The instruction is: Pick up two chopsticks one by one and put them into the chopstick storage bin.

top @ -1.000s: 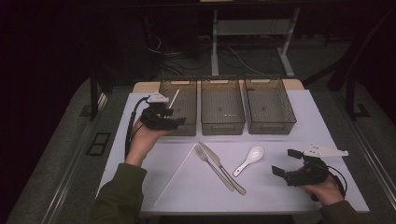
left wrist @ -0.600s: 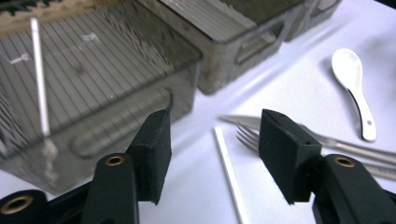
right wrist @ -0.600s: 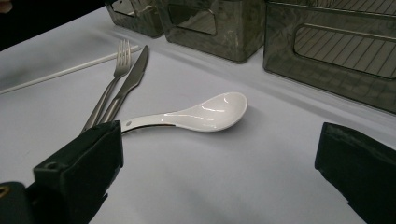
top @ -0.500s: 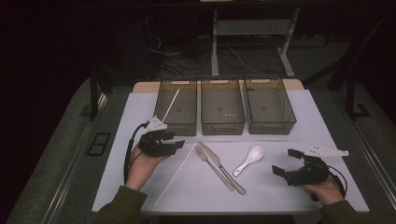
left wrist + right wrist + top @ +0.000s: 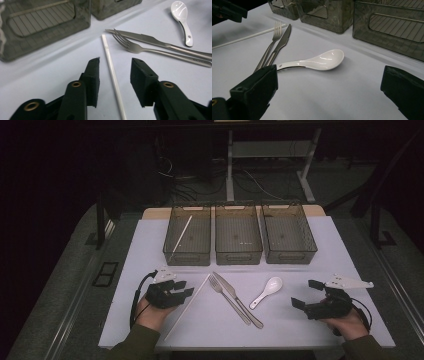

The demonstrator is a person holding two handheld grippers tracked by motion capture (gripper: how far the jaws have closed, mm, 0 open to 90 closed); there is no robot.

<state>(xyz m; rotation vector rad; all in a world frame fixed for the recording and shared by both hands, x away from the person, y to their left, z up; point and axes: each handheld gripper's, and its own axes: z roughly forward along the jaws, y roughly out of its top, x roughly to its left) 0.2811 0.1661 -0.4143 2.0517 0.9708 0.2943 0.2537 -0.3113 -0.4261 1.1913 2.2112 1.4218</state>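
Observation:
A white chopstick [image 5: 187, 306] lies slantwise on the white table, left of a fork [image 5: 227, 297] and a knife [image 5: 242, 302]. My left gripper [image 5: 184, 288] is low over the chopstick's far half. In the left gripper view the chopstick [image 5: 111, 67] runs between the two black jaws, which have just been closing; both pads [image 5: 93, 75] stand clear of it. A white ceramic spoon [image 5: 267, 290] lies right of the knife. My right gripper [image 5: 304, 293] rests wide open near the table's right front, with the spoon [image 5: 322, 60] ahead of its jaws, untouched.
Three dark see-through bins stand in a row at the back: the left bin [image 5: 186, 257] holds another white chopstick [image 5: 181, 238], beside it a middle bin [image 5: 238, 255] and a right bin [image 5: 290, 255]. The table's front edge runs just below both hands.
My left hand has come back from the left bin toward the near side and sunk to the table, over the chopstick. Its jaws stand narrower. The right hand has stayed put.

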